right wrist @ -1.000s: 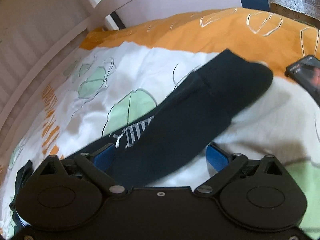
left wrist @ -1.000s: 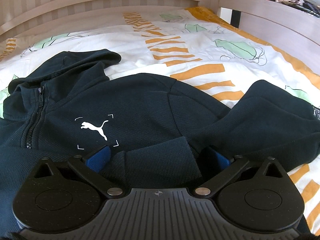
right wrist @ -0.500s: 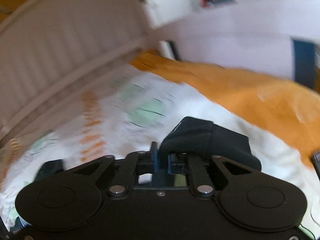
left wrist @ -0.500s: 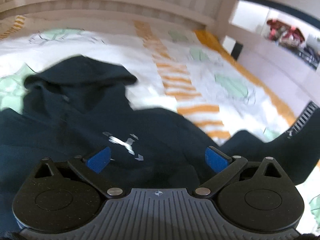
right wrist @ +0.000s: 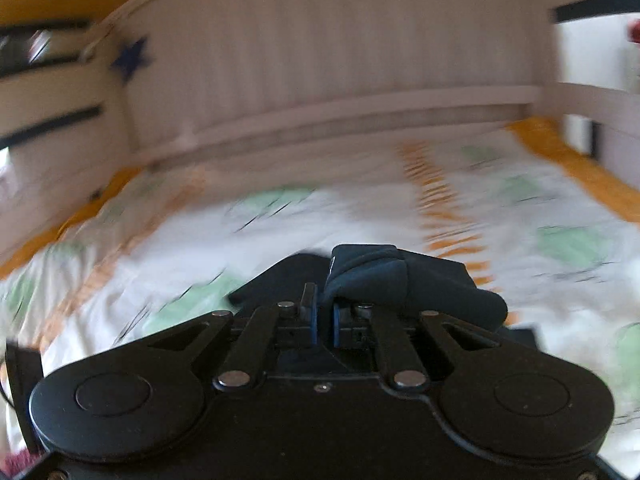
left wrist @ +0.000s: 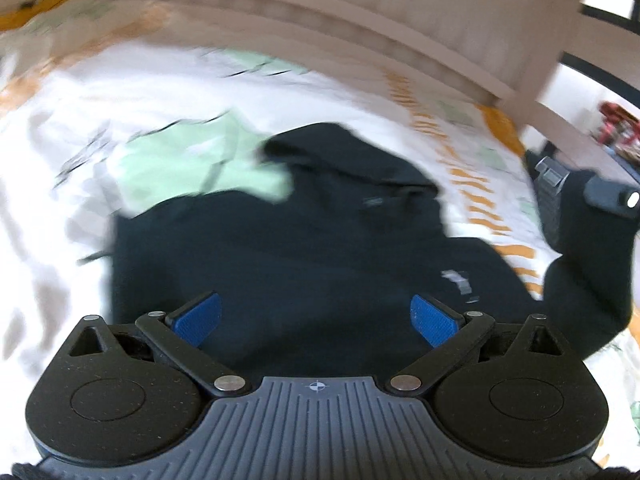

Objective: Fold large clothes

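A dark hoodie (left wrist: 288, 240) lies spread on the bed (left wrist: 72, 240), its hood toward twelve o'clock near the headboard (left wrist: 360, 12). The right gripper (right wrist: 323, 320) has its fingers clenched on the sleeve cuff (right wrist: 372, 276), which bunches just past the tips at one o'clock; the sleeve trails down from it, seen at three o'clock in the left wrist view. The left gripper (left wrist: 316, 318) hovers over the hoodie's body, fingers spread and grasping nothing. The coming fold likely turns on the sleeve's long axis, running from the right shoulder at three o'clock toward the chest, so the right hand is the one placed to lay it across.
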Available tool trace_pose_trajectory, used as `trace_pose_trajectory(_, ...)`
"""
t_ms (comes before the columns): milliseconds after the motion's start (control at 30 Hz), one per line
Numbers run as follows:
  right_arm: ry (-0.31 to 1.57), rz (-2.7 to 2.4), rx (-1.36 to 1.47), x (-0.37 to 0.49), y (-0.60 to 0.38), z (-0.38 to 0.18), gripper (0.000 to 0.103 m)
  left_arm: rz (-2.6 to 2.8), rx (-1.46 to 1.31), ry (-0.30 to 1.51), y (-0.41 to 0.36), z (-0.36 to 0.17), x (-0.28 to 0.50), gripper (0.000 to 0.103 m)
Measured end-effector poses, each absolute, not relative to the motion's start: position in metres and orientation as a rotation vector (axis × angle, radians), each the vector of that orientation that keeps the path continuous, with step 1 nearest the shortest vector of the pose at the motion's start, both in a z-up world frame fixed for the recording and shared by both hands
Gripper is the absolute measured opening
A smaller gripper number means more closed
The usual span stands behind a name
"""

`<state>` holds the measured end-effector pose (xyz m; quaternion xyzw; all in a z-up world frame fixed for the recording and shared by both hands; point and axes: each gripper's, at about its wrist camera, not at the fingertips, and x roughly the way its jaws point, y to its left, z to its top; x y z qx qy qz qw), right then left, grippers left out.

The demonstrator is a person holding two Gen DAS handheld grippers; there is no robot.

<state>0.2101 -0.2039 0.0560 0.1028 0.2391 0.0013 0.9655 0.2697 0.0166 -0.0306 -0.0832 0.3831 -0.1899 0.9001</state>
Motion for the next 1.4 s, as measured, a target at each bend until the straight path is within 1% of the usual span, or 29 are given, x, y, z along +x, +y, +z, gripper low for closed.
trace_pose_trajectory(200,0.626,0.117,0.109,0.238,-0.128,-0.004,0.015,-0.344,-0.214,0.822,0.064,-0.044,0.268,0.102)
trace_pose_trajectory(300,0.673,0.141,0.068,0.236,-0.105,-0.025,0.017,-0.35,-0.209,0.814,0.07,-0.042,0.264,0.102)
trace_pose_trajectory(333,0.683,0.157,0.06,0.233,-0.1,-0.031,0.021,-0.354,-0.204,0.809,0.071,-0.04,0.264,0.102)
trace_pose_trajectory(433,0.703,0.192,0.021,0.225,-0.088,-0.039,0.059,-0.375,-0.208,0.8,0.076,-0.04,0.261,0.102)
trace_pose_trajectory(467,0.701,0.206,0.016,0.22,-0.087,-0.04,0.065,-0.383,-0.212,0.797,0.076,-0.04,0.261,0.102)
trace_pose_trajectory(633,0.683,0.208,0.031,0.19,-0.106,-0.034,0.065,-0.46,-0.25,0.784,0.065,-0.034,0.256,0.102)
trace_pose_trajectory(767,0.661,0.157,0.092,0.169,-0.136,-0.029,0.066,-0.522,-0.246,0.759,0.04,-0.025,0.251,0.103)
trace_pose_trajectory(933,0.65,0.069,0.158,0.146,-0.173,-0.029,0.066,-0.61,-0.067,0.723,-0.012,-0.022,0.238,0.103)
trace_pose_trajectory(1033,0.66,0.025,0.212,0.137,-0.192,-0.032,0.066,-0.623,0.051,0.722,-0.044,-0.031,0.234,0.103)
trace_pose_trajectory(1133,0.661,-0.006,0.239,0.131,-0.205,-0.034,0.066,-0.574,0.1,0.714,-0.061,-0.042,0.242,0.102)
trace_pose_trajectory(1267,0.667,-0.029,0.25,0.129,-0.219,-0.039,0.066,-0.459,0.077,0.689,-0.055,-0.045,0.257,0.102)
trace_pose_trajectory(1400,0.689,-0.067,0.274,0.128,-0.234,-0.051,0.066,-0.351,-0.089,0.711,-0.015,-0.044,0.265,0.103)
